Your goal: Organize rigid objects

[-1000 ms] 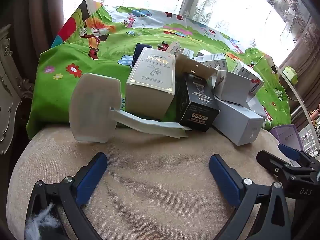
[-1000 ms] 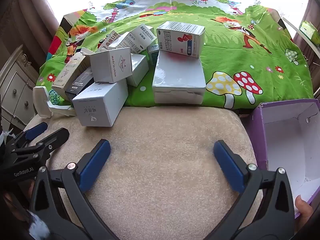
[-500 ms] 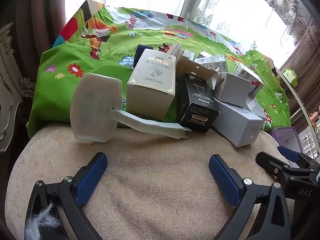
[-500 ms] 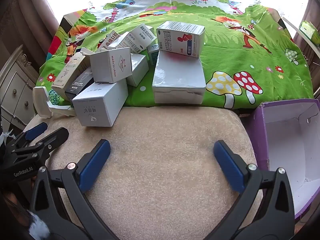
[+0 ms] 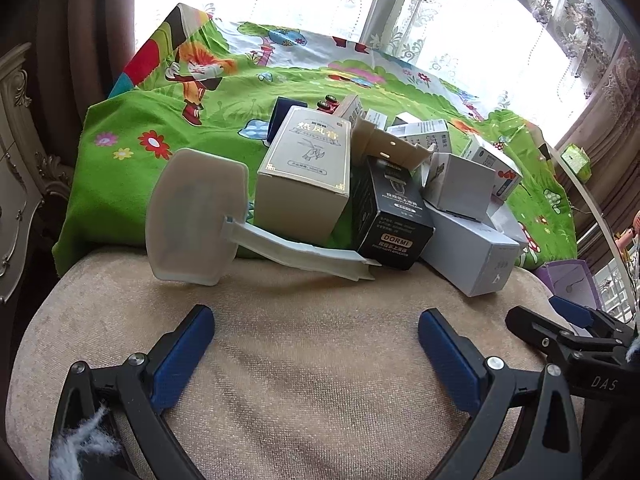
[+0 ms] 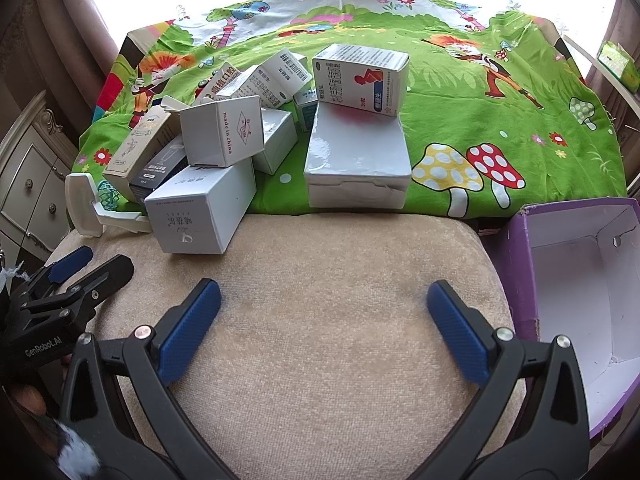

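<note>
Beige cushion [image 6: 320, 300], green cartoon cloth [image 6: 480, 120] behind: heap of cartons [image 6: 224, 140] at cloth edge; purple box [image 6: 516, 272] right, empty. Left gripper [image 5: 316, 344], right gripper [image 6: 324, 312]: jaws spread, holding nothing. Step: pre-grasp. Next: probably reach for the nearest white carton [image 6: 200, 208].

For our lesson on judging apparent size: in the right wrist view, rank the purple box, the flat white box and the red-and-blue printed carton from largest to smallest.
1. purple box, though partly cropped and nearest.
2. flat white box.
3. red-and-blue printed carton, resting on the flat white box.
</note>
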Demonstrator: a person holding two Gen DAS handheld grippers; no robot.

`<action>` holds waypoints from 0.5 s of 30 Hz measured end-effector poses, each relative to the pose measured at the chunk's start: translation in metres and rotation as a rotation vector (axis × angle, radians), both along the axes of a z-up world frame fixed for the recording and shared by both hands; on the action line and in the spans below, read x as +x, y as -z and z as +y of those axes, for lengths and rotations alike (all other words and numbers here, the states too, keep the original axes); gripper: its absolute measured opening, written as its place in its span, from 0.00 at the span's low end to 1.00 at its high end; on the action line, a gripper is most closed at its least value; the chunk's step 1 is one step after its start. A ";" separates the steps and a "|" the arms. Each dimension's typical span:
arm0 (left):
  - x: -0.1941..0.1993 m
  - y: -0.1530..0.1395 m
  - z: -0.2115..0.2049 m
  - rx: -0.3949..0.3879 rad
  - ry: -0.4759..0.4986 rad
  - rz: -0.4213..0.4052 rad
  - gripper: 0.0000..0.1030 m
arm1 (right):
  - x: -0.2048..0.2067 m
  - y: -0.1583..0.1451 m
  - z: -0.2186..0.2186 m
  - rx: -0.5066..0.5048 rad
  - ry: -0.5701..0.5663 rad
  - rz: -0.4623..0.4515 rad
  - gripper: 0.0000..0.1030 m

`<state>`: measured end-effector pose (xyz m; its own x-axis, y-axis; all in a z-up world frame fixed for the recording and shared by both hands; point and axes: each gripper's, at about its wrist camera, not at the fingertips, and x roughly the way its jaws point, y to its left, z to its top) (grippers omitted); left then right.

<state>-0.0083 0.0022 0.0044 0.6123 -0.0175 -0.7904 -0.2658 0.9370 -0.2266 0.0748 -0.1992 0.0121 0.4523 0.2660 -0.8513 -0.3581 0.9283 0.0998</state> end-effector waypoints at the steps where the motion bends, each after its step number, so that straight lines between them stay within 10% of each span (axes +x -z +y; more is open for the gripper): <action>1: 0.000 0.000 0.000 -0.005 -0.001 -0.005 1.00 | 0.000 0.000 0.001 -0.003 0.000 0.001 1.00; 15: -0.013 -0.006 0.016 -0.106 -0.042 -0.103 0.88 | -0.002 0.000 0.001 -0.001 -0.006 0.008 1.00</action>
<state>-0.0215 0.0178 0.0107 0.6918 -0.0699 -0.7187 -0.2747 0.8949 -0.3516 0.0730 -0.1984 0.0121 0.4439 0.2677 -0.8551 -0.3627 0.9264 0.1017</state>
